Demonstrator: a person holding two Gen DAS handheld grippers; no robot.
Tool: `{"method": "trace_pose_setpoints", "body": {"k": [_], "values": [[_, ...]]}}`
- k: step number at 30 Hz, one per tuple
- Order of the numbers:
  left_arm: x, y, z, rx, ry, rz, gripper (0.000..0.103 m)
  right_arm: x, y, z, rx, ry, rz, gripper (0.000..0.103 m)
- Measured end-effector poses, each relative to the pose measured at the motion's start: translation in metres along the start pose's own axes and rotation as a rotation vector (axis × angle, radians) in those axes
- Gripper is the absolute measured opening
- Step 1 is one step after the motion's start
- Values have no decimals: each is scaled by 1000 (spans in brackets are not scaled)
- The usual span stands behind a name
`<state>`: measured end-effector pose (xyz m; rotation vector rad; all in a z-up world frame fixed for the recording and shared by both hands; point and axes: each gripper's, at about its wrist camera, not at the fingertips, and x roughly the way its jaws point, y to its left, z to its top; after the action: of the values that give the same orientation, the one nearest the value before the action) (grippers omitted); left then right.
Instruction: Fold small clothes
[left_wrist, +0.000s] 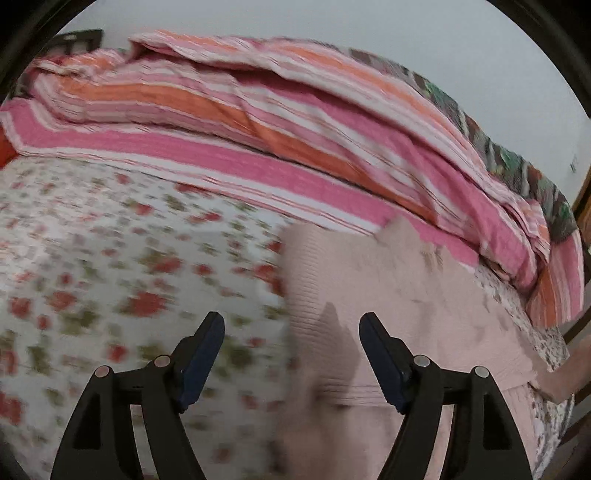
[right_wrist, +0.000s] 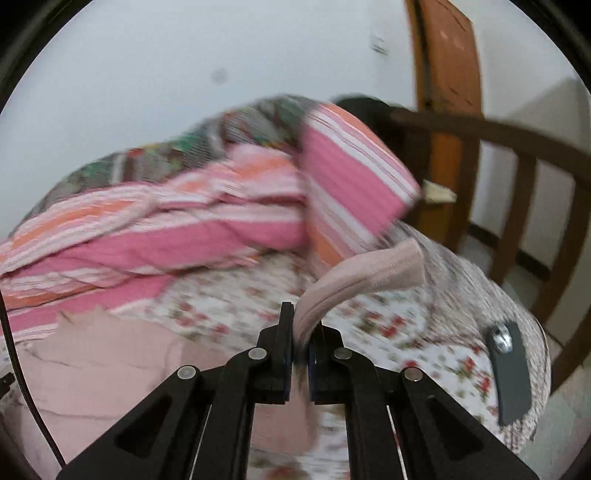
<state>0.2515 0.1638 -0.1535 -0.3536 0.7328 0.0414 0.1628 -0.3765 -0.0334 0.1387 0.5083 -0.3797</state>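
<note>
A pale pink ribbed garment (left_wrist: 388, 295) lies spread on the flowered bedsheet (left_wrist: 110, 266), right of centre in the left wrist view. My left gripper (left_wrist: 291, 328) hovers open over the garment's left edge, nothing between its fingers. In the right wrist view my right gripper (right_wrist: 301, 321) is shut on a cuff or band end of the pink garment (right_wrist: 369, 273), which sticks up and curls to the right from between the fingers. The rest of the garment (right_wrist: 110, 354) lies flat at lower left.
A pink and orange striped quilt (left_wrist: 258, 122) is bunched along the far side of the bed. A wooden bed rail (right_wrist: 517, 155) and an orange door (right_wrist: 447, 74) stand at the right. A grey strap with a metal snap (right_wrist: 508, 373) lies on the sheet (right_wrist: 406, 332).
</note>
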Motion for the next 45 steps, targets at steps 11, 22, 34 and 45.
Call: {"method": "trace_pose_setpoints", "body": {"k": [11, 22, 34, 45], "values": [[-36, 85, 6, -83, -75, 103, 76, -34, 266, -8, -322, -64, 310, 6], [-38, 96, 3, -69, -61, 75, 76, 11, 433, -136, -569, 297, 544, 48], [-31, 57, 0, -28, -50, -119, 76, -5, 304, -95, -354, 233, 613, 65], [-18, -12, 4, -25, -47, -326, 76, 48, 148, -92, -130, 254, 396, 65]]}}
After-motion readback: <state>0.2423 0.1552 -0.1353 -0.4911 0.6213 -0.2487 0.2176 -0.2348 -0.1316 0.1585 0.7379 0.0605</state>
